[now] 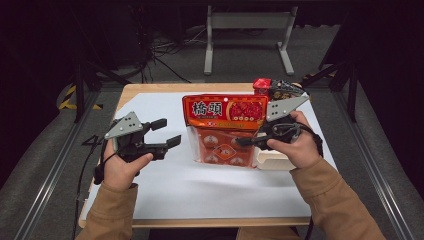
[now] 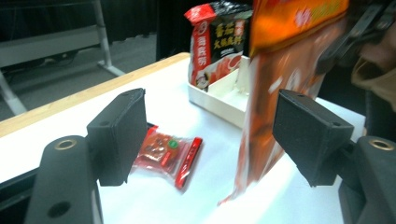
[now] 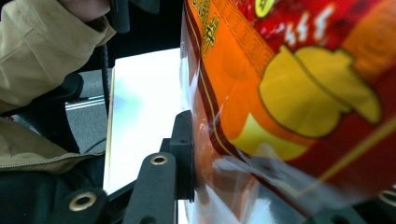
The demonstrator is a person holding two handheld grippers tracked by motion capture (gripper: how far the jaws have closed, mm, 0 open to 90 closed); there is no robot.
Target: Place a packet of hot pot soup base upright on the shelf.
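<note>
Right gripper (image 1: 250, 140) fingers clamp orange bag (image 1: 224, 131) upright; left gripper (image 1: 167, 133) fingers spread, empty, well left of it.

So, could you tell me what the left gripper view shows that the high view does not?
The left gripper view alone shows a small red sachet lying flat on the white sheet. The high view alone shows both hands, with the left gripper open and the right gripper shut on the orange bag. Both show that bag, the white tray and the red-and-black packet.
</note>
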